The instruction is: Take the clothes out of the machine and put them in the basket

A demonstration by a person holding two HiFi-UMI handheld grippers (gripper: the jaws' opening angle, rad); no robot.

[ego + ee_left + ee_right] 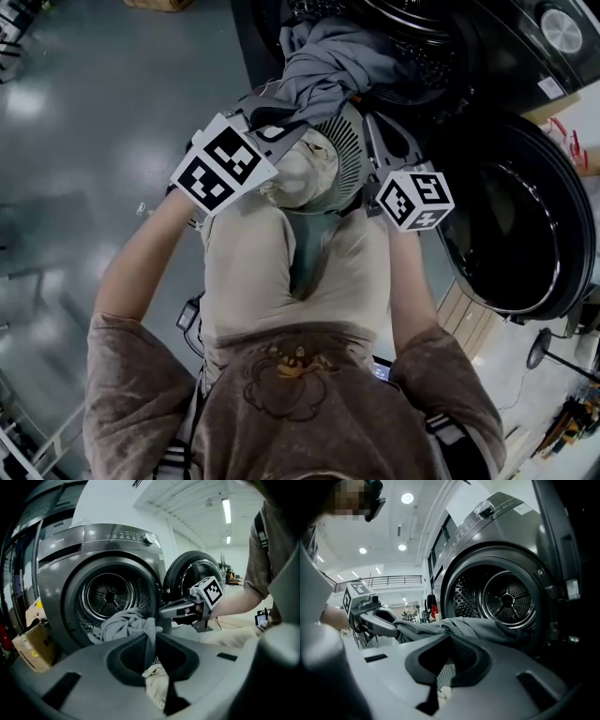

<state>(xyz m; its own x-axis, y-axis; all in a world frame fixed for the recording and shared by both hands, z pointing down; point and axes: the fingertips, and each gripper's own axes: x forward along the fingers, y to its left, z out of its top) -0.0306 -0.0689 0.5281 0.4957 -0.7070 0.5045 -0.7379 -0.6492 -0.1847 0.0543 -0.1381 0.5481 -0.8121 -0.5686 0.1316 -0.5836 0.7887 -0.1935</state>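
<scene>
Looking down from the head view, a grey garment (328, 66) hangs out of the machine's drum (412, 42) toward the person. It is stretched over a ribbed basket (345, 141) just below the drum mouth, and a cream cloth (305, 173) lies in that basket.

In the left gripper view, the left gripper (150, 637) is clamped on a fold of the garment, in front of the drum.

In the right gripper view, the right gripper (449, 638) has its jaws drawn together just under the garment, beside the drum mouth. It may be nipping an edge, though the fold hides that.
</scene>
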